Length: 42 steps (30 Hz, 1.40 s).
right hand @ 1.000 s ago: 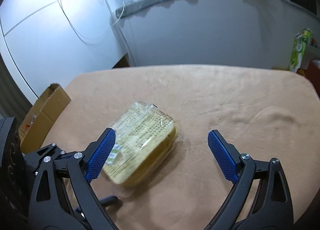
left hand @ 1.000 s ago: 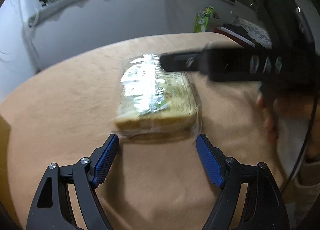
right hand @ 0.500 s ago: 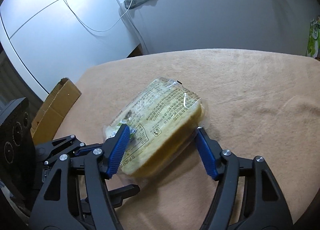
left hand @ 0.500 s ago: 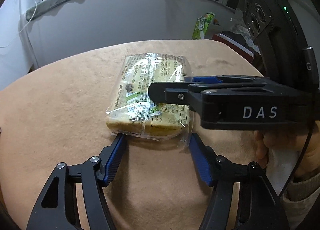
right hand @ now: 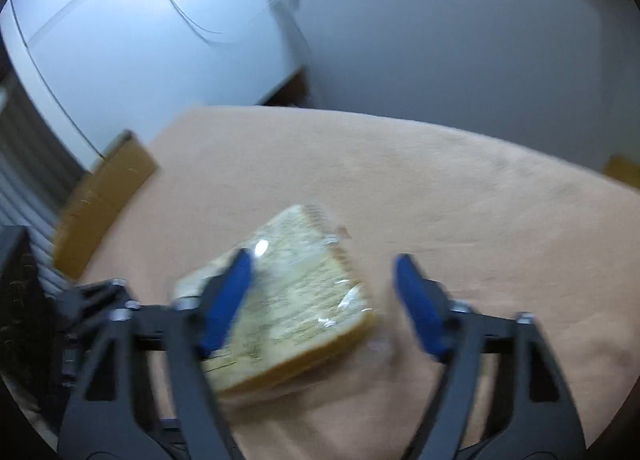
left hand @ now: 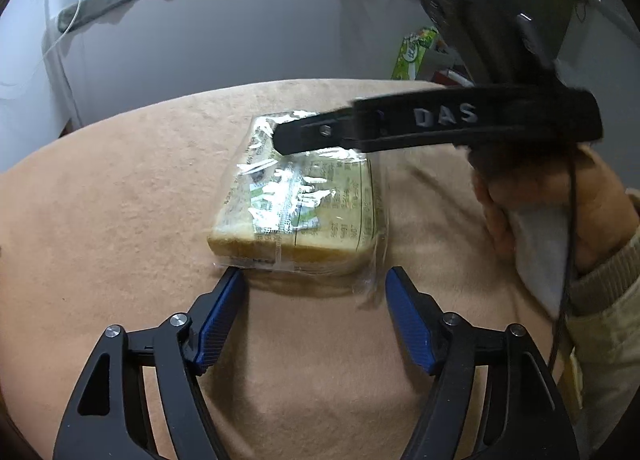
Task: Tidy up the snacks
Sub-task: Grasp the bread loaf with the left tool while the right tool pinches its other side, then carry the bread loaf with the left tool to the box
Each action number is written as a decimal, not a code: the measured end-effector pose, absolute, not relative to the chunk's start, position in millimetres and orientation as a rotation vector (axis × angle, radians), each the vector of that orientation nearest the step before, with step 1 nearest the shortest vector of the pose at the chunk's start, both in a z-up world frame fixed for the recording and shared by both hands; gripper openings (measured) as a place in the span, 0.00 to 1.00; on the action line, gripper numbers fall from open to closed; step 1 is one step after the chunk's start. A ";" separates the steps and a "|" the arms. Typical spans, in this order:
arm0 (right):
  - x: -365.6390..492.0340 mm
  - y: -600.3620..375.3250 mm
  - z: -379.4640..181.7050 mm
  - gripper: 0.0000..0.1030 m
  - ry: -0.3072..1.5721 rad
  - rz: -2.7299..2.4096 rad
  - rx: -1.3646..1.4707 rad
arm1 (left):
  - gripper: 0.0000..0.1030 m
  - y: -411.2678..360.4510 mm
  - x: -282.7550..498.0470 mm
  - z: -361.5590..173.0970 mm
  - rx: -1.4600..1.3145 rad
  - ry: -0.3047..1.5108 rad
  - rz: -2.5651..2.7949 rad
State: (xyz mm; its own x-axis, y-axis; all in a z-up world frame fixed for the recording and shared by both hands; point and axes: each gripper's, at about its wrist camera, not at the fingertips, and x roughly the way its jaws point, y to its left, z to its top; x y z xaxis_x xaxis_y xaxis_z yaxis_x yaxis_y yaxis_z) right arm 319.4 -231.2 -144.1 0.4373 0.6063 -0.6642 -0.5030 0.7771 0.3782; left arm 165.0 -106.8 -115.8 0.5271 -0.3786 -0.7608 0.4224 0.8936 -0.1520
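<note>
A loaf of sliced bread in clear wrap (left hand: 304, 203) lies flat on the tan tablecloth (left hand: 120, 219). My left gripper (left hand: 315, 278) sits just in front of its near edge, jaws opening, tips at the two near corners and not pressing it. One black finger (left hand: 320, 131) of the right gripper reaches over the far end of the bread. In the blurred right wrist view, my right gripper (right hand: 322, 260) straddles the bread (right hand: 304, 300) with its jaws closing. Its left finger lies over the wrap and its right finger stands apart from the bread's side.
A cardboard box (right hand: 104, 195) stands beyond the table's left edge. A green snack bag (left hand: 412, 53) leans at the back right. A hand and beige sleeve (left hand: 592, 227) hold the right gripper at the right. A grey wall runs behind the table.
The right gripper came in over the bread and its jaws narrowed from wide around it. The left jaws drew in close to the bread's near corners.
</note>
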 end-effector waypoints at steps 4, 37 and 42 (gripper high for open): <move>295.0 -233.8 -140.3 0.56 0.873 0.654 0.119 | 0.65 -99.1 165.4 -114.4 0.019 0.890 -0.479; 167.0 -127.8 -22.2 0.55 0.667 0.654 -0.035 | 0.57 -2.8 63.3 -27.6 0.014 0.618 -0.385; 164.7 -77.6 -11.9 0.55 0.654 0.705 -0.084 | 0.57 40.8 54.0 -23.5 -0.016 0.592 -0.325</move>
State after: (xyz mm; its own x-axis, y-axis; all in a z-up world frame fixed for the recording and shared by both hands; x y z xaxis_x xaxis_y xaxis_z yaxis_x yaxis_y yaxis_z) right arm 164.7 -77.6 -11.9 0.5729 0.5751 -0.5841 -0.6257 0.7671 0.1417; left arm 54.0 40.8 -23.5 0.7804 -0.3051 -0.5458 0.2957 0.9492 -0.1077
